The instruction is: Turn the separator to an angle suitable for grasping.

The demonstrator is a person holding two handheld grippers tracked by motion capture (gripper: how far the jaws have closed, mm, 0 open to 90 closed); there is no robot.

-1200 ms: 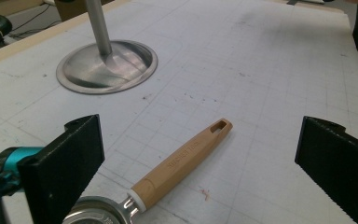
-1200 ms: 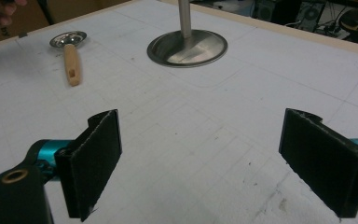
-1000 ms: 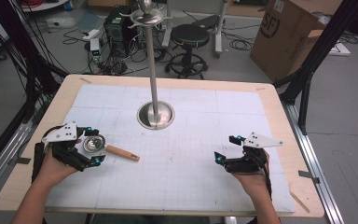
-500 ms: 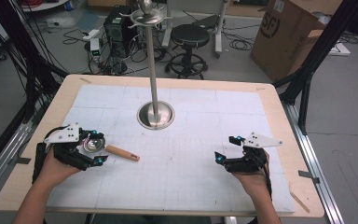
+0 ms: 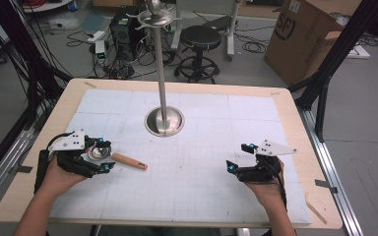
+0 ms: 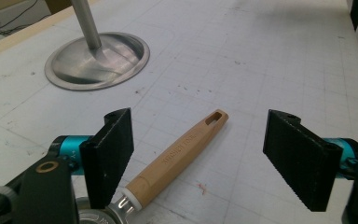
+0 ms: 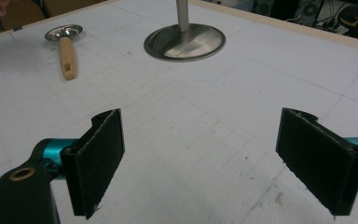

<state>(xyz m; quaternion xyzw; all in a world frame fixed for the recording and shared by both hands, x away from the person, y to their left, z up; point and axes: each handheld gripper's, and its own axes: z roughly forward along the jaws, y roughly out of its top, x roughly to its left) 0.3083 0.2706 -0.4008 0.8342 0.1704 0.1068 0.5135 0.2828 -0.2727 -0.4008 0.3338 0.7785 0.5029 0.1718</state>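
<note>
A small metal scoop (image 5: 98, 151) with a wooden handle (image 5: 128, 161) lies on the white grid mat at the front left. My left gripper (image 5: 104, 155) sits over it. In the left gripper view the handle (image 6: 182, 151) runs away between the two pads (image 6: 107, 163) without either pressing on it. The left gripper (image 6: 199, 140) is open, and its jaws have just been closing. At the front right my right gripper (image 5: 238, 157) rests open on the mat with nothing between its fingers. In the right gripper view, past that gripper (image 7: 200, 154), the scoop (image 7: 64, 31) lies far left.
A steel stand with a round base (image 5: 164, 120) and a tall pole (image 5: 160, 73) rises from the mat's middle back. The wooden table edge (image 5: 295, 128) frames the mat. Beyond the table are a stool (image 5: 202, 37), a cardboard box (image 5: 300, 34) and floor cables.
The left gripper's jaws stand a little closer together around the scoop than before. Both hands and the scoop have stayed where they were.
</note>
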